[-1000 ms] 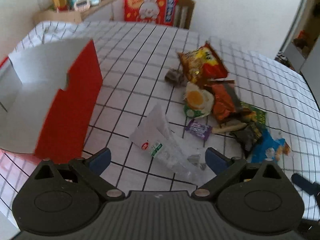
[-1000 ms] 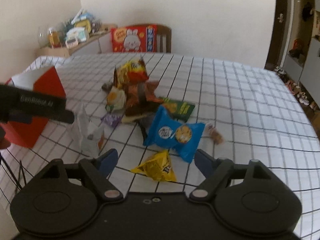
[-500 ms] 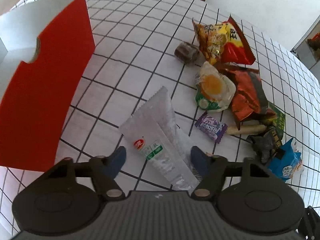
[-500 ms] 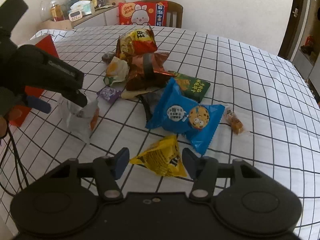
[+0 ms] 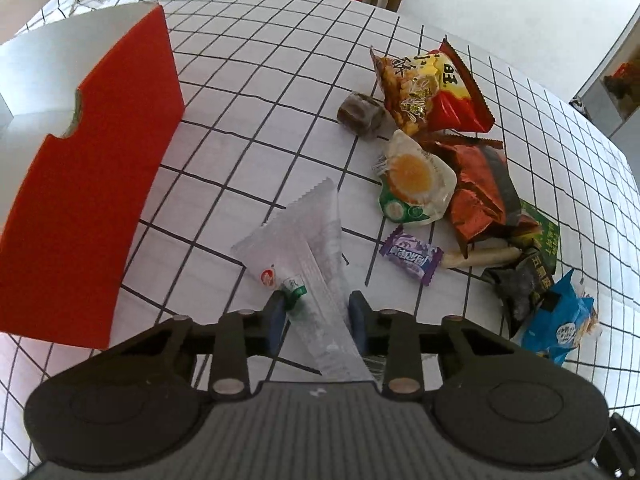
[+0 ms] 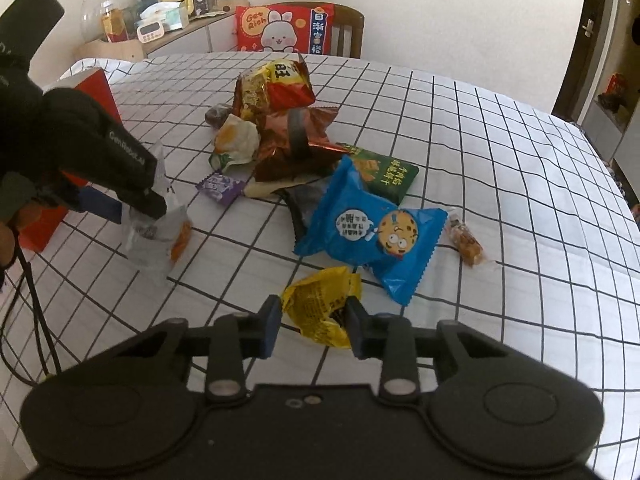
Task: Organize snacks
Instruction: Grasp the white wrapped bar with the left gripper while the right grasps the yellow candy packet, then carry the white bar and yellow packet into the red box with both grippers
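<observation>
My left gripper (image 5: 316, 316) is shut on a clear white snack packet (image 5: 308, 248), which shows in the right wrist view (image 6: 156, 236) lifted a little off the cloth. My right gripper (image 6: 312, 324) is shut on a yellow snack packet (image 6: 320, 304) at the near edge of the pile. A red and white box (image 5: 92, 168) stands open to the left of the left gripper. The snack pile holds a yellow-red chip bag (image 5: 432, 88), an egg-print packet (image 5: 412, 180), a purple candy (image 5: 412, 256) and a blue cookie packet (image 6: 372, 232).
The table wears a white cloth with a black grid (image 6: 500, 168). A small orange candy (image 6: 466, 240) lies right of the blue packet. A chair with a red rabbit cushion (image 6: 284, 32) stands at the far edge. A cluttered shelf (image 6: 160, 24) is at the back left.
Both grippers have closed: the left on the clear white packet, the right on the yellow packet. Both moved forward and down toward the table.
</observation>
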A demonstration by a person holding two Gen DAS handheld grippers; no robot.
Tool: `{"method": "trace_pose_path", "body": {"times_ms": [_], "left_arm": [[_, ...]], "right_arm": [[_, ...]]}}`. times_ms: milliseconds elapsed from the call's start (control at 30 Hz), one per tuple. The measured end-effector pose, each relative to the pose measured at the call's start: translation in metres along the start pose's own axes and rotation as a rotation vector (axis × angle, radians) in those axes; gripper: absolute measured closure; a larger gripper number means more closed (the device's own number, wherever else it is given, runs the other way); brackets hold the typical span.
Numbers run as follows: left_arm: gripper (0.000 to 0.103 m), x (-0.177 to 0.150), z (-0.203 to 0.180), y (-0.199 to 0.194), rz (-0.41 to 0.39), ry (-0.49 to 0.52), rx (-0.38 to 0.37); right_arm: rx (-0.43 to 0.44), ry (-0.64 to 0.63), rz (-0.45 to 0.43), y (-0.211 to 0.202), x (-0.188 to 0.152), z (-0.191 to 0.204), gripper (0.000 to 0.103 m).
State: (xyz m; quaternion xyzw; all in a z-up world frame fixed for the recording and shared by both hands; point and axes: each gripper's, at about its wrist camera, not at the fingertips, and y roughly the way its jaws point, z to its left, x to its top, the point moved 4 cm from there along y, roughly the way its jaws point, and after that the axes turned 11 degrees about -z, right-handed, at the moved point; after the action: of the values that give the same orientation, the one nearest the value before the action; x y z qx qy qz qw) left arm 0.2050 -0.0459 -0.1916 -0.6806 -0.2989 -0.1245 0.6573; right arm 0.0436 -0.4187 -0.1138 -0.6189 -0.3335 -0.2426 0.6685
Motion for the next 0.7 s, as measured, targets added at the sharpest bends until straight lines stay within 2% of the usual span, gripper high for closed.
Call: {"method": "trace_pose_path", "body": {"times_ms": [133, 433, 700], "left_arm": [[0.076, -0.001, 0.004, -0.009, -0.014, 0.008, 0.009], [0.078, -0.003, 0.009, -0.052, -0.083, 0.058, 0.003], [0.078, 0.000, 0.022, -0.104, -0.145, 0.100, 0.004]], "right_arm": [[0.015, 0.015, -0.010, -0.014, 0.002, -0.006, 0.072], [0.068, 0.016, -0.043, -0.054, 0.016, -0.021, 0.072], [0.134, 0.002, -0.068, -0.081, 0.039, -0.016, 0.072]]}}
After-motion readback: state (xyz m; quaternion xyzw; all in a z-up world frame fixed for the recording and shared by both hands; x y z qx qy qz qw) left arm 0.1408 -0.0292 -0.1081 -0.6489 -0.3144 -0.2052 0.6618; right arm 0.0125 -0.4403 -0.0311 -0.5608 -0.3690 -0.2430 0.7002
